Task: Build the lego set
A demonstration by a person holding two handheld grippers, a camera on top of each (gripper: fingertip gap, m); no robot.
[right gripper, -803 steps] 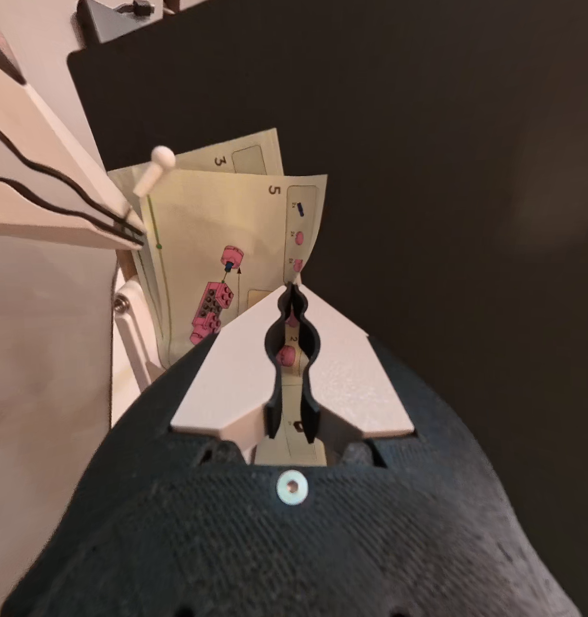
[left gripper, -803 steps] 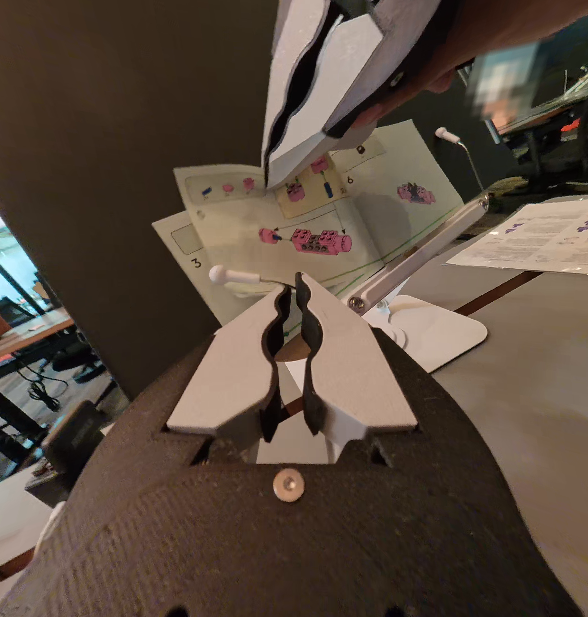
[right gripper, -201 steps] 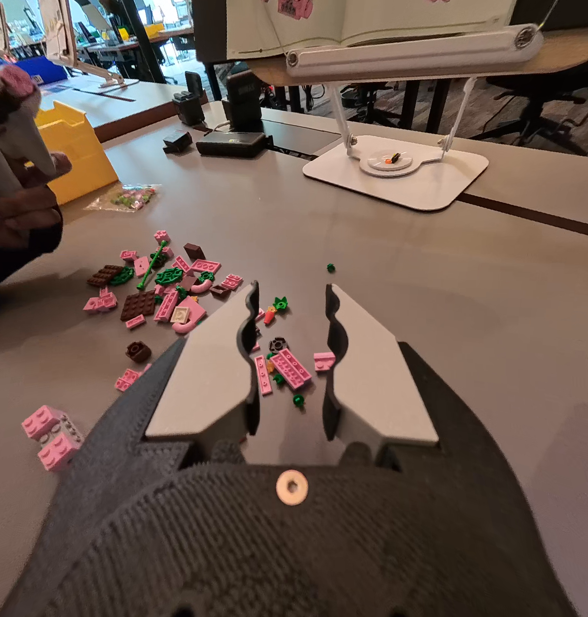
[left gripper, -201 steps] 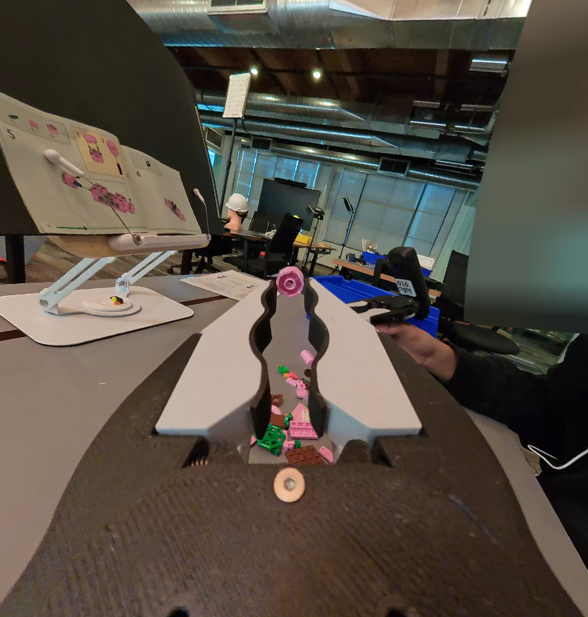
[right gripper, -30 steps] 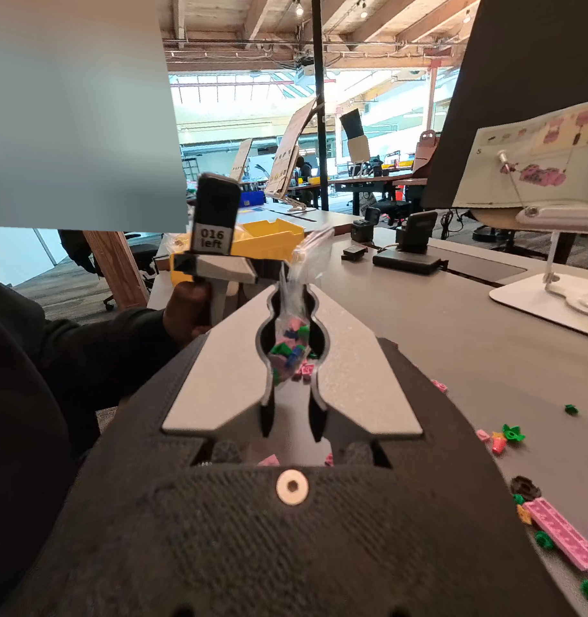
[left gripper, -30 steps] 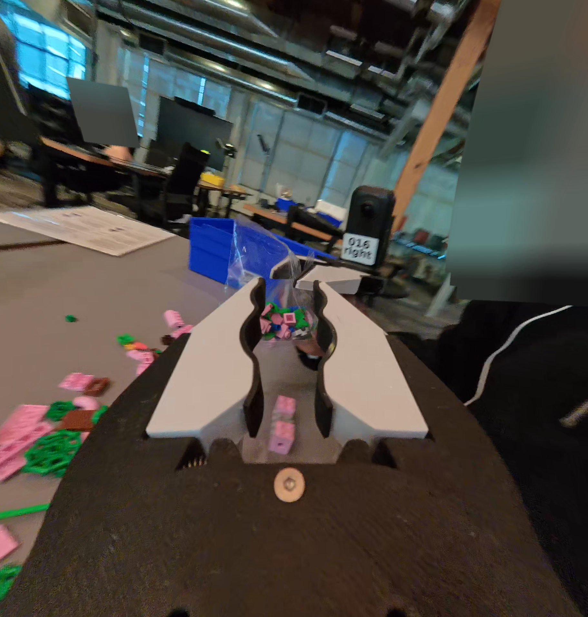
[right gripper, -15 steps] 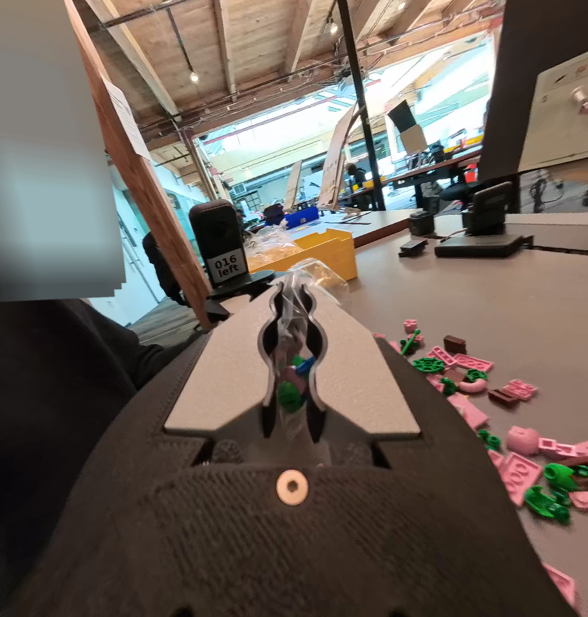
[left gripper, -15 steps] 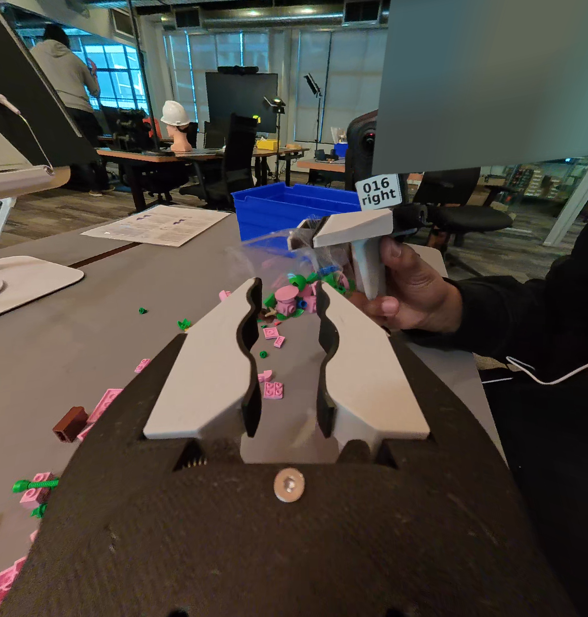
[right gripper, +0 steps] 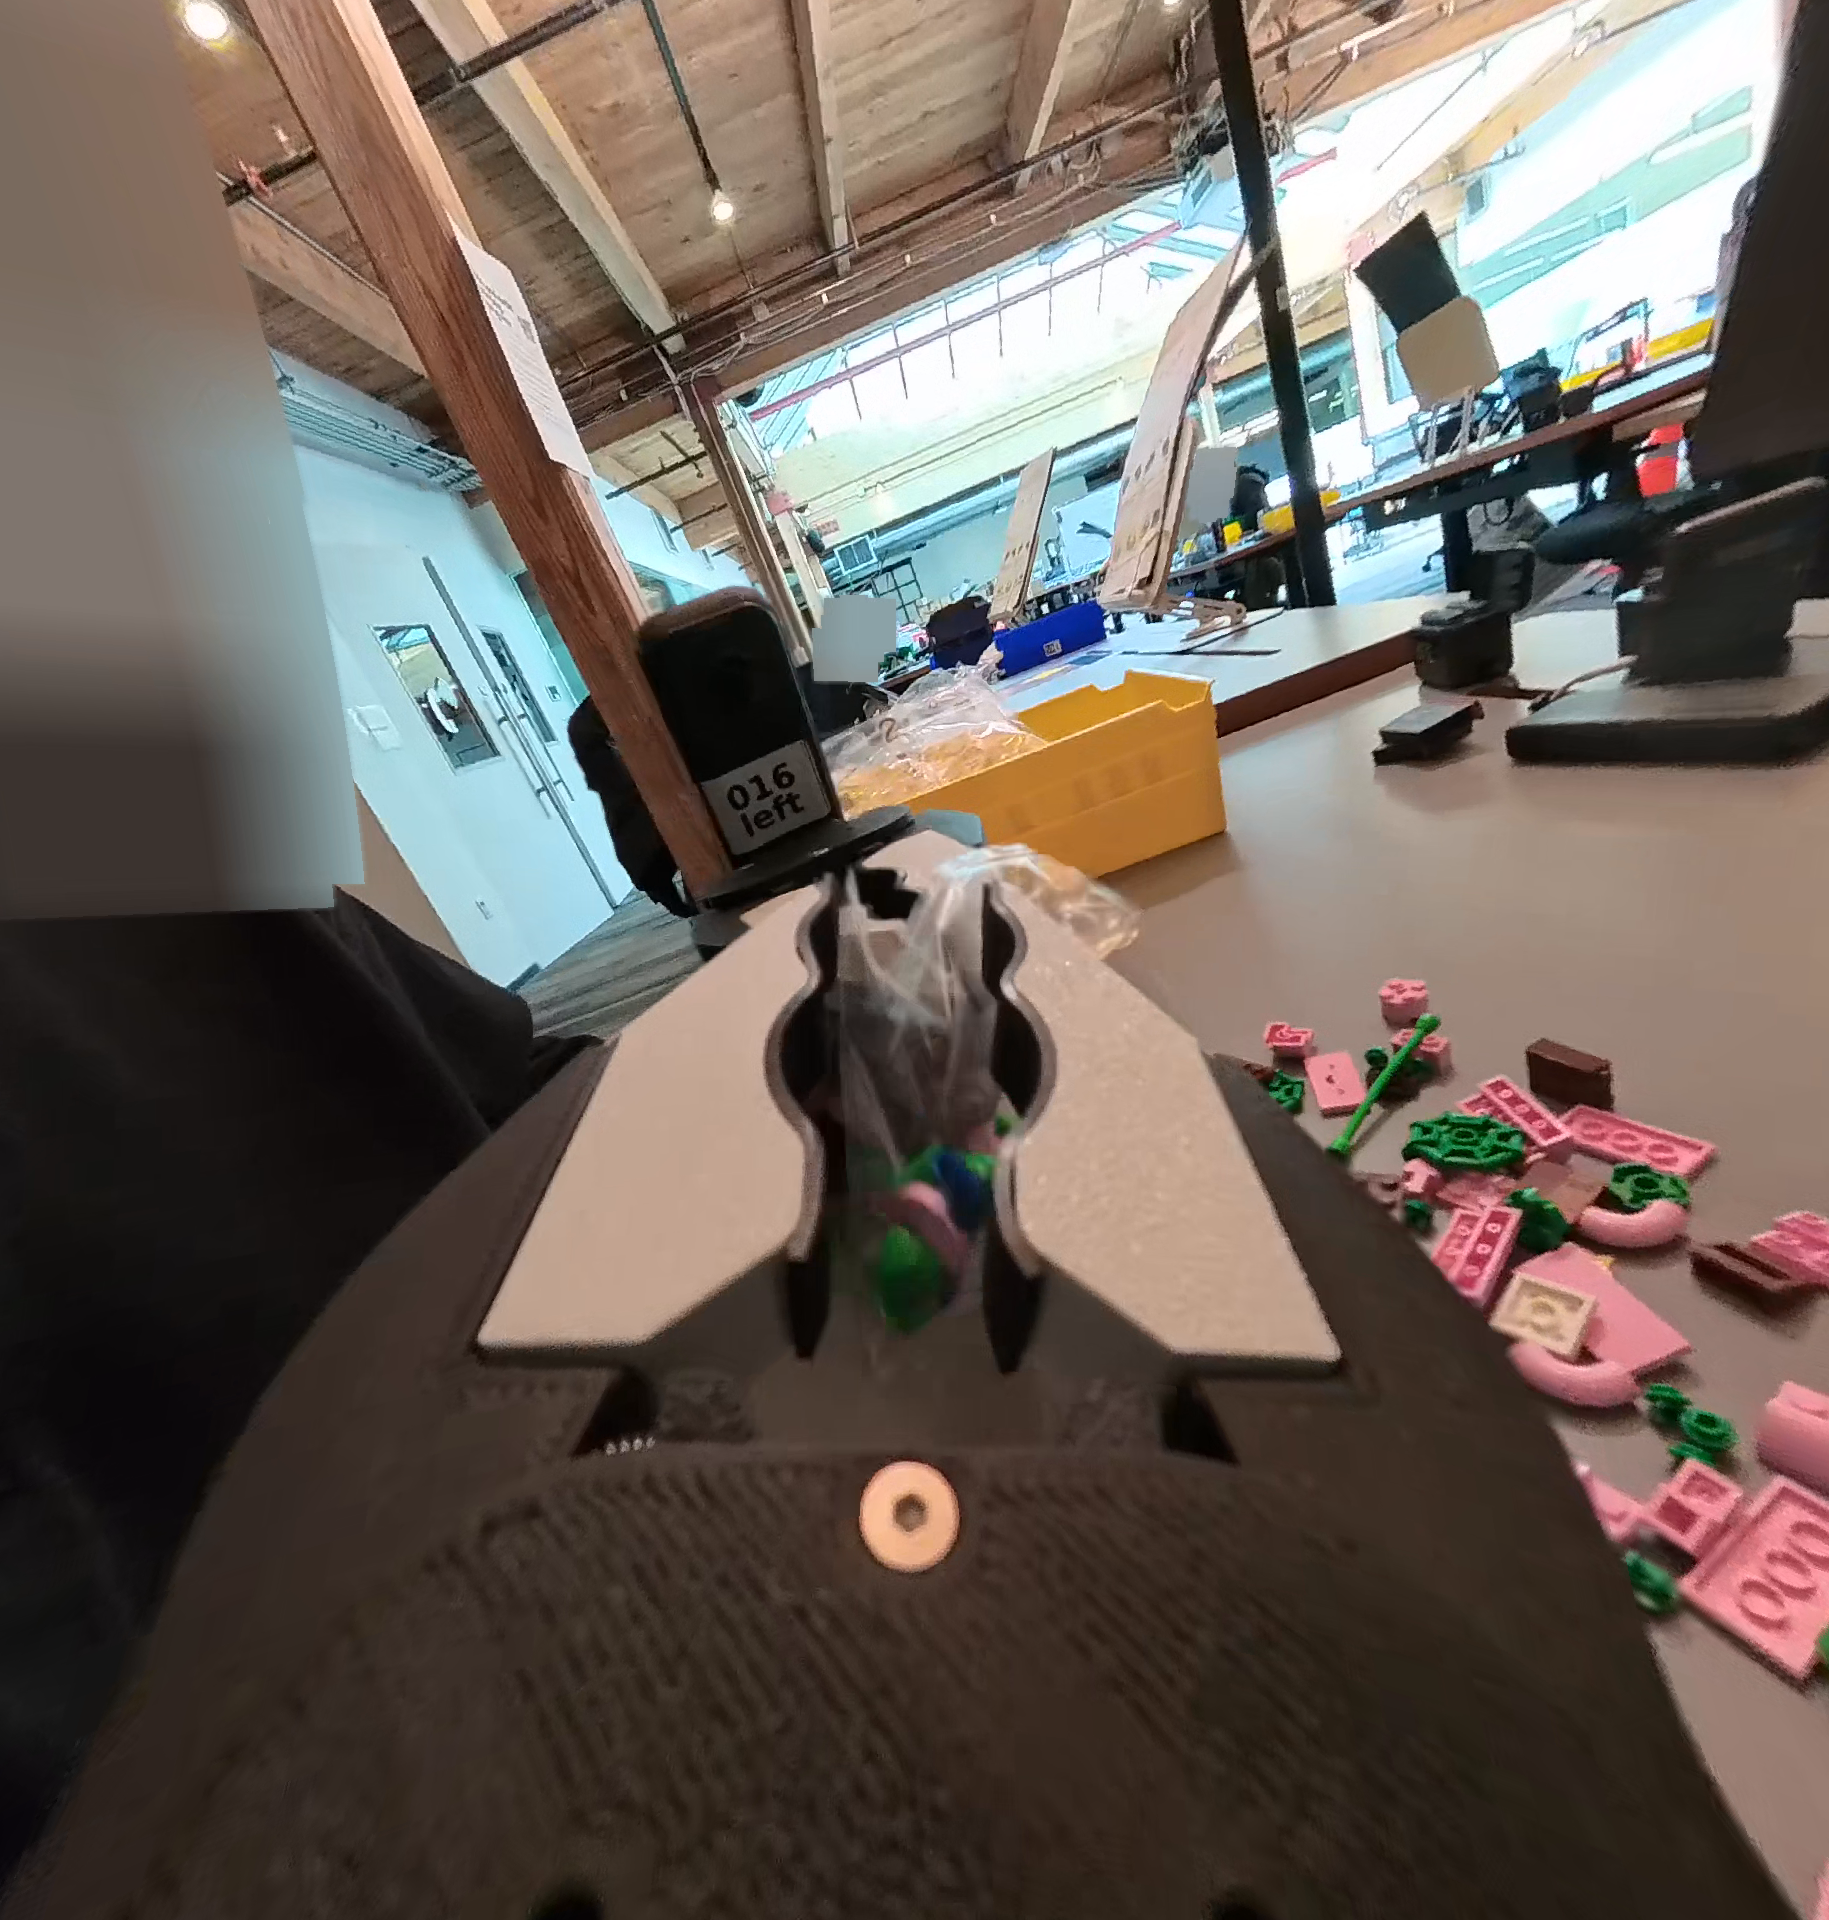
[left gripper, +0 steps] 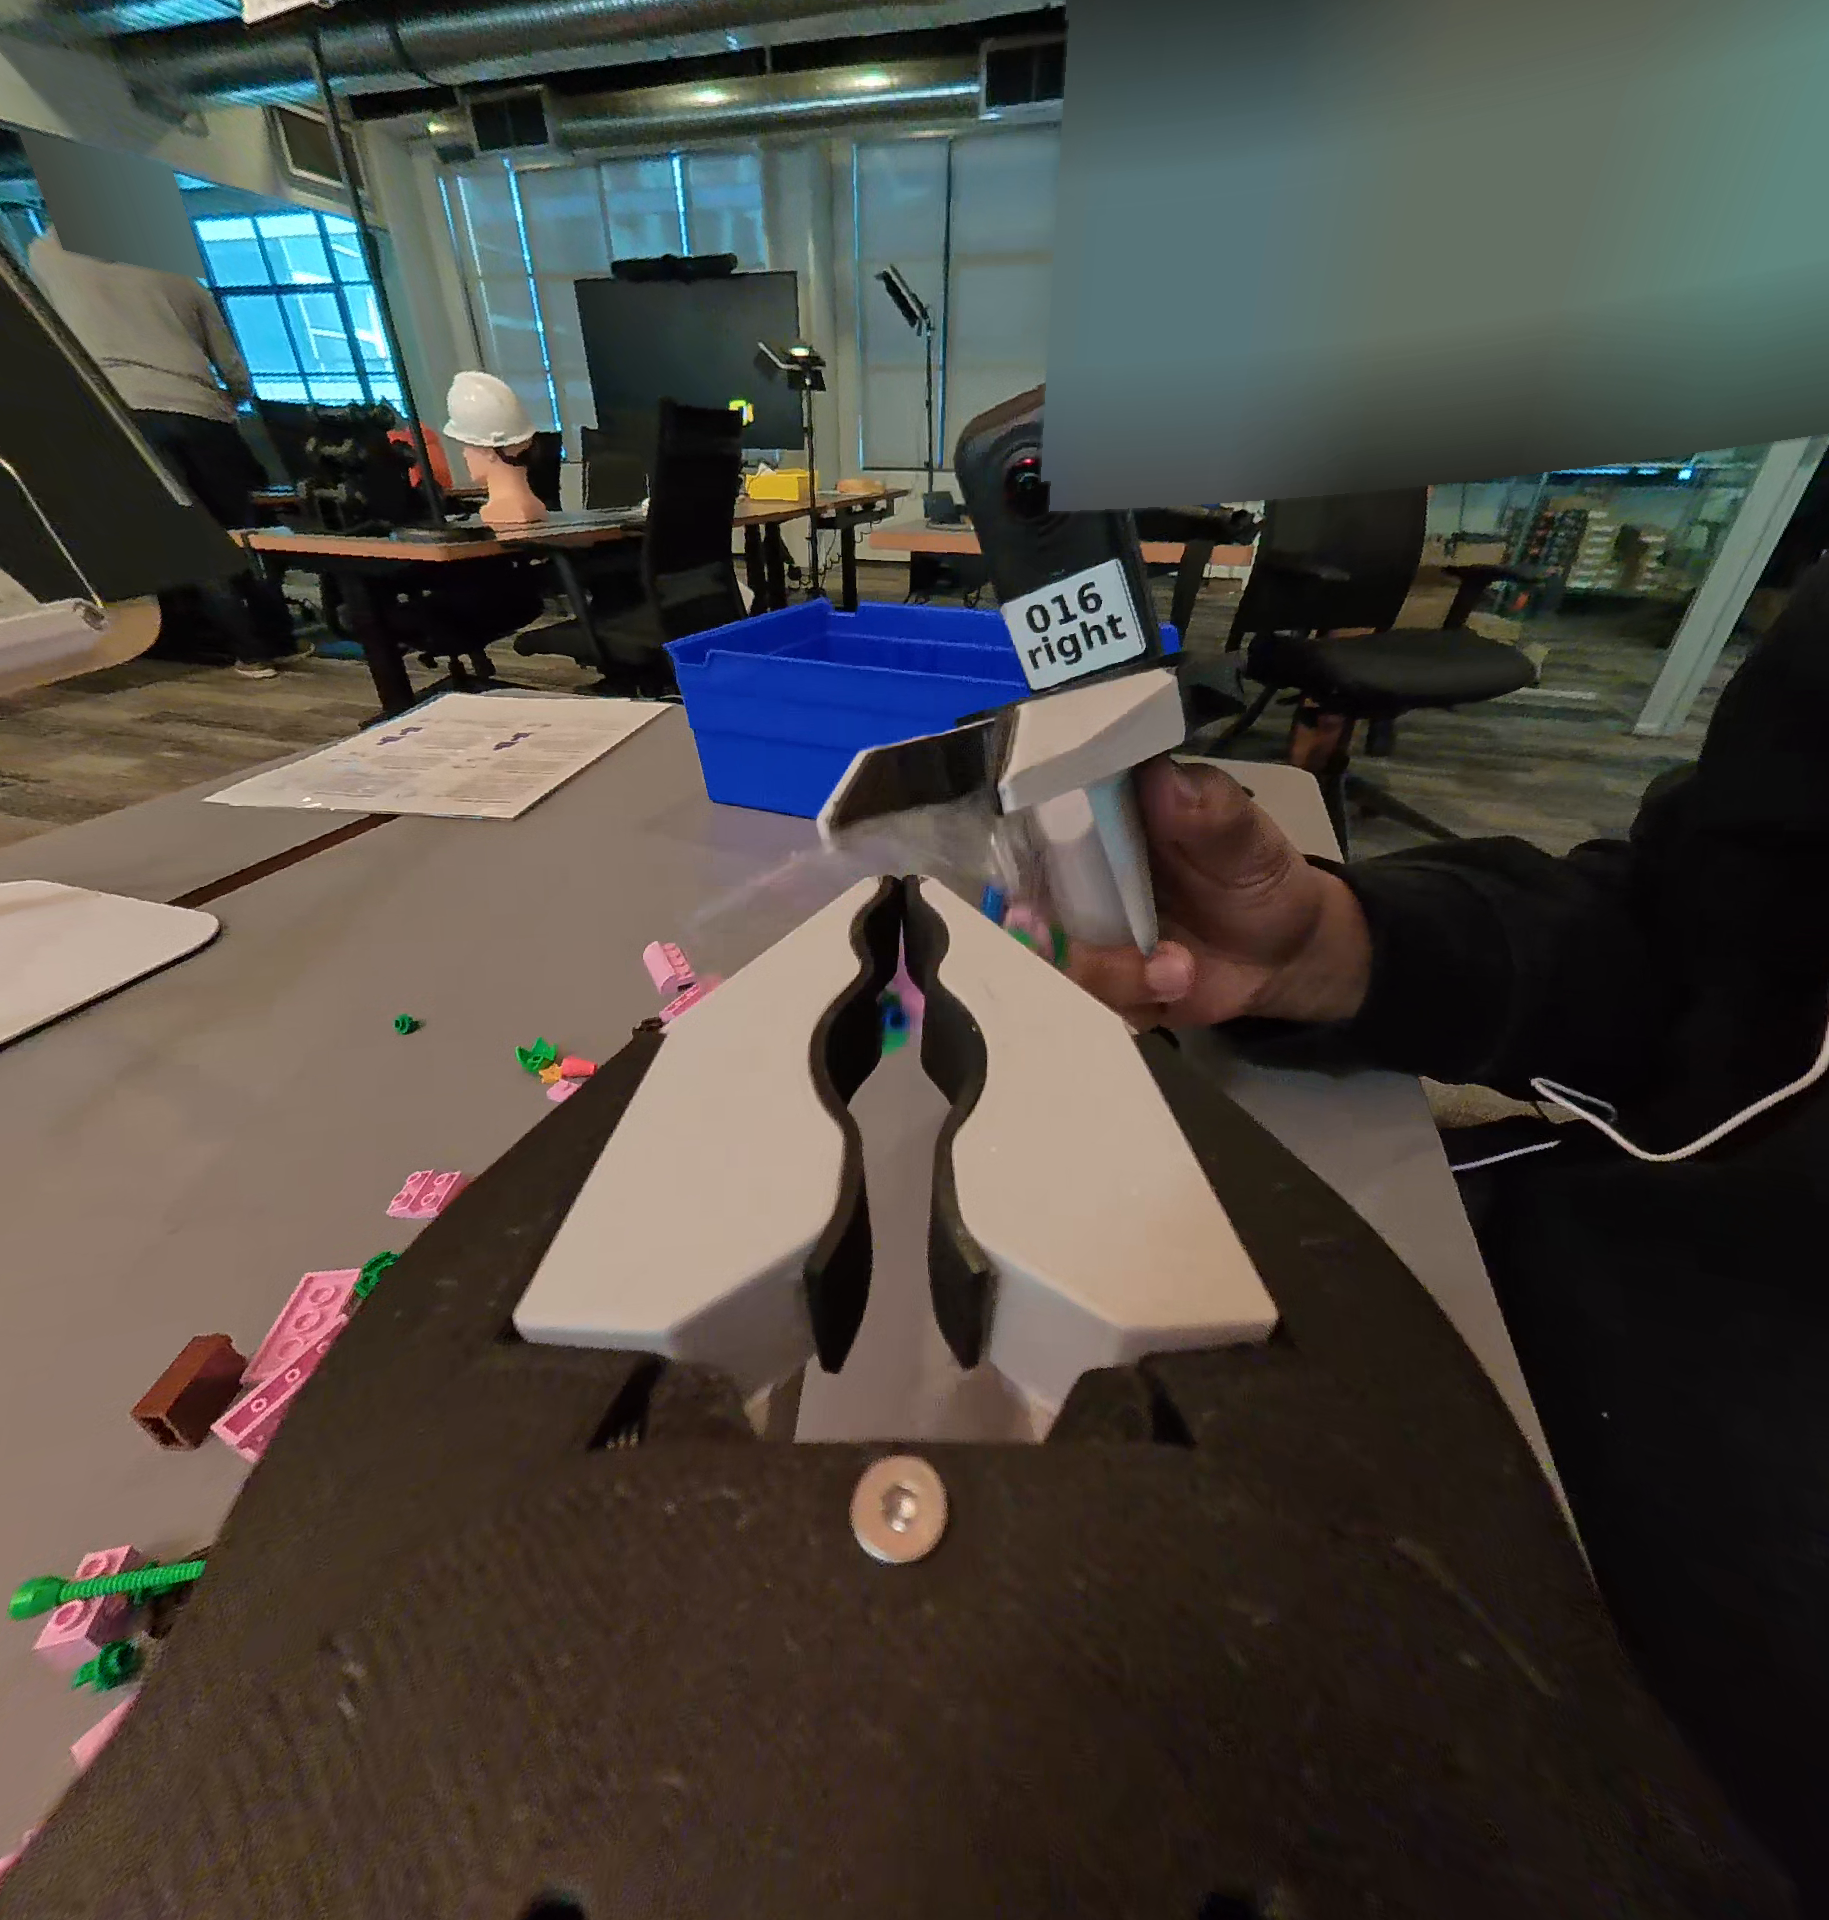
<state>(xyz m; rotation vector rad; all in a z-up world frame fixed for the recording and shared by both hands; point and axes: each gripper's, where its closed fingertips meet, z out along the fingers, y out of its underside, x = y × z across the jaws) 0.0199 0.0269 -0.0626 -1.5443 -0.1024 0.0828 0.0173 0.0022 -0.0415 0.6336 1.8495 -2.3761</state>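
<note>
Clear bag of small pink, green, blue pieces.
Pinched between both tongs' tips; loose pink, green, brown bricks lie right of the right tongs.

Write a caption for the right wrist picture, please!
Right gripper clamps a clear bag of small bricks; loose pink and green pieces lie beside it.

We see an open-plan workshop office; rows of desks with black swivel chairs, exposed timber ceiling beams, a large dark monitor, a blue plastic bin on our grey worktop.

Loose bricks crowd table centre; blue bin blocks far edge, w/ bare room probably between.
</note>
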